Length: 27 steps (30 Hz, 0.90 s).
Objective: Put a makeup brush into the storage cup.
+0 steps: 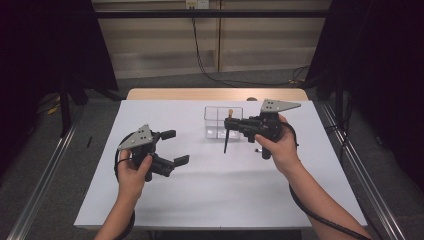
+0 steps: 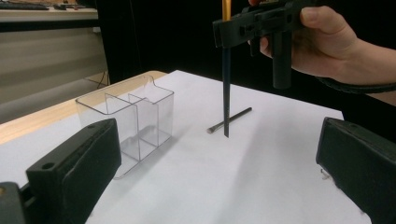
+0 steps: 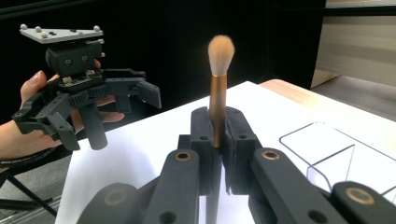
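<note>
Clear plastic organizer [image 1: 223,121] beside brush [image 3: 218,88] pinched upright in right gripper [image 1: 231,123]; left gripper [image 1: 172,147] wide open, empty.

We see two matte black grippers, left [image 1: 170,147] and right [image 1: 231,121], each with a grey triangular plate, brass-ringed pivots and a black cable.

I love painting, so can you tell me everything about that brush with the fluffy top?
The brush stands upright, clamped between the closed jaws of the right gripper. It has a fluffy, pale peach tuft on top, a shiny copper-coloured collar below that, and a long, thin dark handle tapering to a point. The tip hangs just above the white table, beside the clear box. Only the jaws touch it.
</note>
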Available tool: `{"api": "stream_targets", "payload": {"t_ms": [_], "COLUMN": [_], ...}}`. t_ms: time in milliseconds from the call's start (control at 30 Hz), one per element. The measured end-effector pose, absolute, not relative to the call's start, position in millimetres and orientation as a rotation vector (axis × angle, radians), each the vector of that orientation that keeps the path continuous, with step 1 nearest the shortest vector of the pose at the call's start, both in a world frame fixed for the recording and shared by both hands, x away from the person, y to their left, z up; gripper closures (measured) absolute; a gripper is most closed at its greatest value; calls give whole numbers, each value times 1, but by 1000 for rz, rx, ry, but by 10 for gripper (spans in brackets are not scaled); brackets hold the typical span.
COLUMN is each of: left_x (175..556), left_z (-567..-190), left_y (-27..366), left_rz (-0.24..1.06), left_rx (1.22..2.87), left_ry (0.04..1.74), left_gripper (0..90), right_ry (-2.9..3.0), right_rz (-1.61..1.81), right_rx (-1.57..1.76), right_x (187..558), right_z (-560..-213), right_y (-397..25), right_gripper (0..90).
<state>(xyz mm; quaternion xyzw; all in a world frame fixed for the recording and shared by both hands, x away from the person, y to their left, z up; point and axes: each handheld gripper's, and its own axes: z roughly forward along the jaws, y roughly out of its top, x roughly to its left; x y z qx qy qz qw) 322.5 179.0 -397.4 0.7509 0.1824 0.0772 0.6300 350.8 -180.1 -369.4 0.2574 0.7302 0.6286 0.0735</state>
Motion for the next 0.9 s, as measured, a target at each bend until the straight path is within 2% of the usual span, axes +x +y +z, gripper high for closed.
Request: {"api": "stream_targets", "payload": {"t_ms": [533, 900], "left_x": [315, 311], "left_z": [-400, -404], "left_y": [218, 225], "left_rz": [263, 258], "left_rx": [1741, 1733], "left_ry": [463, 470], "left_gripper": [0, 0], "right_ry": [2166, 2130], "right_rz": [1879, 1838], "right_rx": [787, 813], "right_x": [359, 376], "right_z": [-368, -364], "right_y": [-184, -187], "right_gripper": [840, 840]}}
